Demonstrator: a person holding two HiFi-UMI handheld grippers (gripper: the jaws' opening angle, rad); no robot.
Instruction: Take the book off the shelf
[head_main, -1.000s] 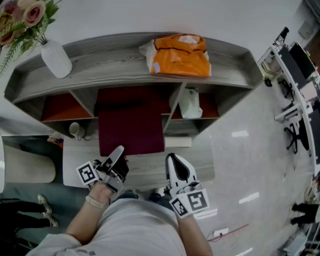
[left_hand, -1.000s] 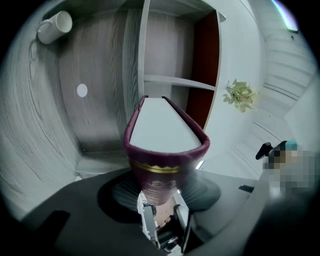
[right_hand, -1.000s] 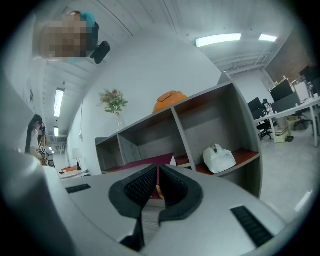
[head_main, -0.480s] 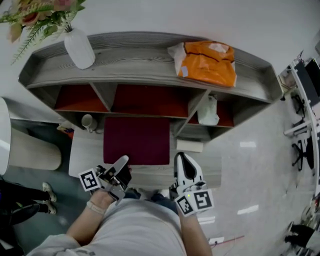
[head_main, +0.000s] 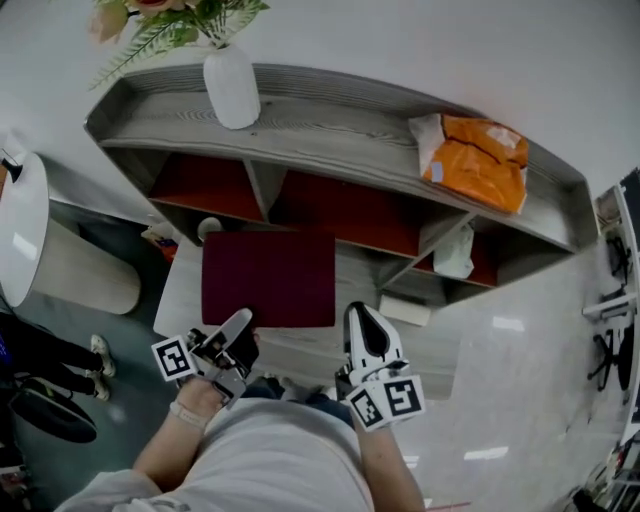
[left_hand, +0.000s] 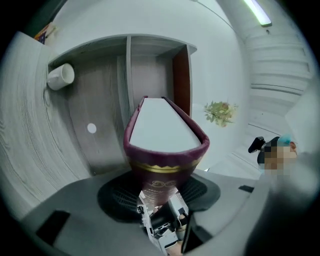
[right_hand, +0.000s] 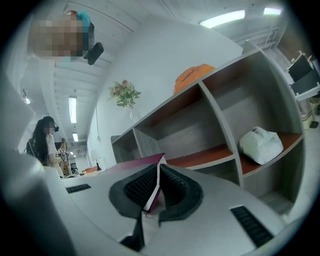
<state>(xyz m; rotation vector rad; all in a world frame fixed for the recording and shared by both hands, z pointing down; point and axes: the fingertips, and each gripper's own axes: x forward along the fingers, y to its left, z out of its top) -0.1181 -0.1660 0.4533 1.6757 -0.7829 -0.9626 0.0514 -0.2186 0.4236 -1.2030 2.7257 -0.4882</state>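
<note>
The left gripper (head_main: 238, 325) and the right gripper (head_main: 360, 320) are both clamping the flat maroon hardcover book (head_main: 268, 278) by its near edge. It is stretching toward twelve o'clock, just before the grey wooden shelf (head_main: 330, 120).

The book (head_main: 268, 278) is a dark maroon hardcover with a gold band on its spine and white page edges. It lies flat at centre-left of the head view, just below the grey shelf (head_main: 330, 115), its near corners clamped by the left tool (head_main: 240, 322) and the right tool (head_main: 358, 315).
</note>
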